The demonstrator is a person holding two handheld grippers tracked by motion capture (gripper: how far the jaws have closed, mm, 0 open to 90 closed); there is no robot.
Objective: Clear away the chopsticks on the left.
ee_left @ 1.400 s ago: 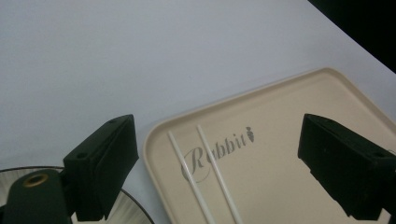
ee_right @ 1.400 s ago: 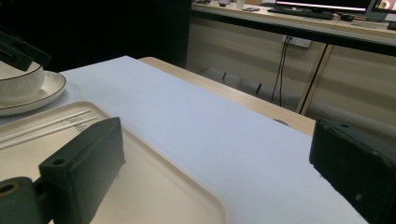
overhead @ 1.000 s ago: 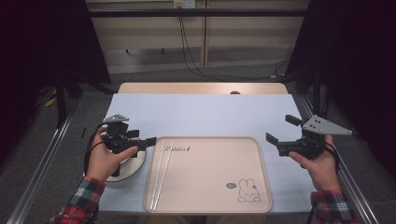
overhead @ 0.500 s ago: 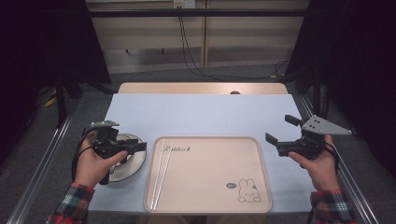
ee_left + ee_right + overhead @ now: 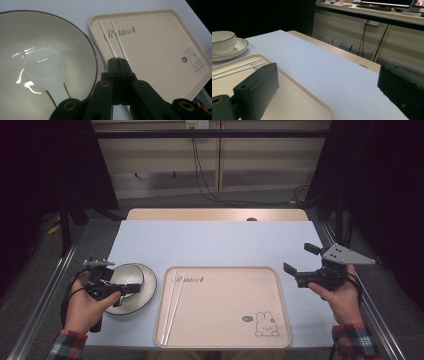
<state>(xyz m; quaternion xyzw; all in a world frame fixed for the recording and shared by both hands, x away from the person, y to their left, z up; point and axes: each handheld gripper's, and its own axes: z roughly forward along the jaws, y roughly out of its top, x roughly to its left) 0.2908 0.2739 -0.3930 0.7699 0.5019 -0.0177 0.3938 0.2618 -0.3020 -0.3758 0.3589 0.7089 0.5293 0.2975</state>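
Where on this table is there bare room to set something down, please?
The tray is bare right of the chopsticks, apart from its printed rabbit. The blue mat is free behind the tray, up to the far wooden edge. It is crowded at the left: the bowl on its plate, holding a spoon, with the left gripper above it.

Left of the tray [image 5: 280, 320] sits a bowl [image 5: 131, 276] on a saucer [image 5: 145, 296], a spoon [image 5: 47, 71] in it; chopsticks [image 5: 172, 305] lie along the tray's left edge.
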